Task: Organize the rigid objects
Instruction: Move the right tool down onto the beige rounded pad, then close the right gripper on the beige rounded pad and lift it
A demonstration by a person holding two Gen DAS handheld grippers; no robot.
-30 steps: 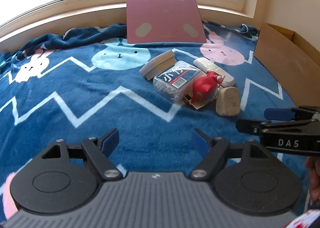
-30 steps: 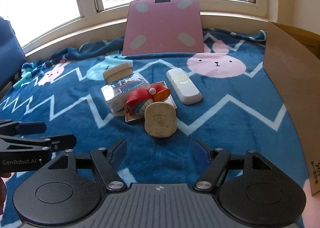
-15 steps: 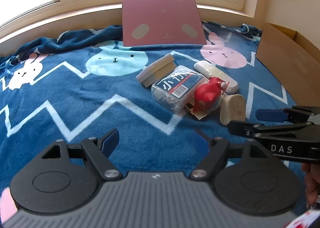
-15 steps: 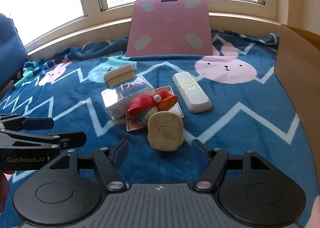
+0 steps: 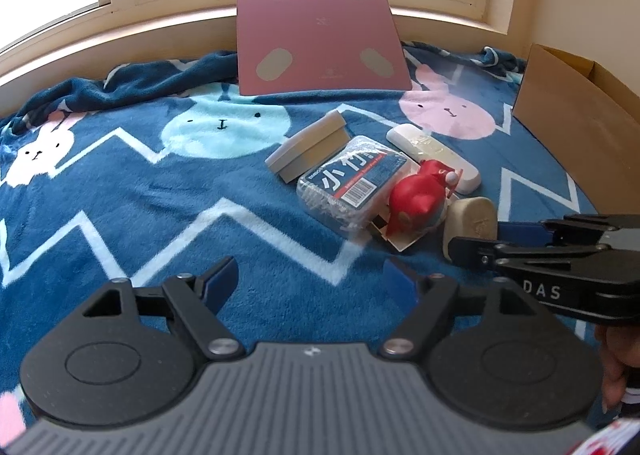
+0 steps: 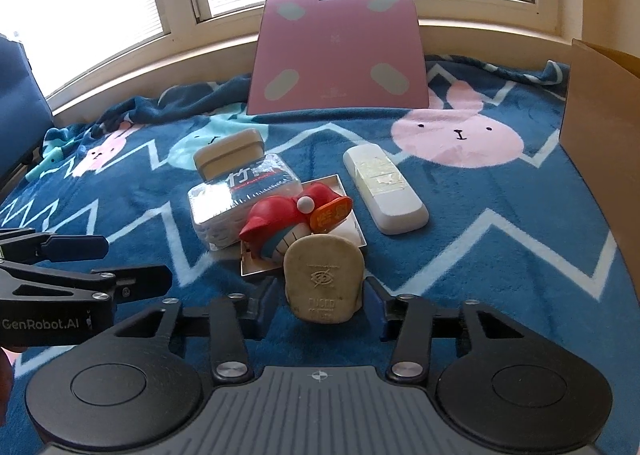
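Observation:
A beige plug-shaped block (image 6: pixel 324 279) stands on the blue blanket, between the fingers of my right gripper (image 6: pixel 322 297). The jaws are closing on it, and the pads sit just off its two sides. Behind it, a red toy figure (image 6: pixel 280 223) lies on a white card. A wrapped pack (image 6: pixel 244 195), a beige lidded box (image 6: pixel 230 153) and a white bar (image 6: pixel 384 191) are close by. In the left wrist view, my left gripper (image 5: pixel 312 275) hangs open and empty over bare blanket, left of the pile. There the right gripper (image 5: pixel 480 239) reaches in beside the block (image 5: pixel 470 215).
A pink bathroom scale (image 6: pixel 340 51) leans against the wall under the window. A cardboard box (image 6: pixel 600 115) stands along the right edge of the blanket. The left gripper (image 6: pixel 132 265) shows at the left of the right wrist view. A dark blue chair back (image 6: pixel 20 115) is at far left.
My right gripper has come forward so the beige block now stands between its fingers, and its jaws have narrowed. The left gripper has crept slightly toward the pile, still equally wide.

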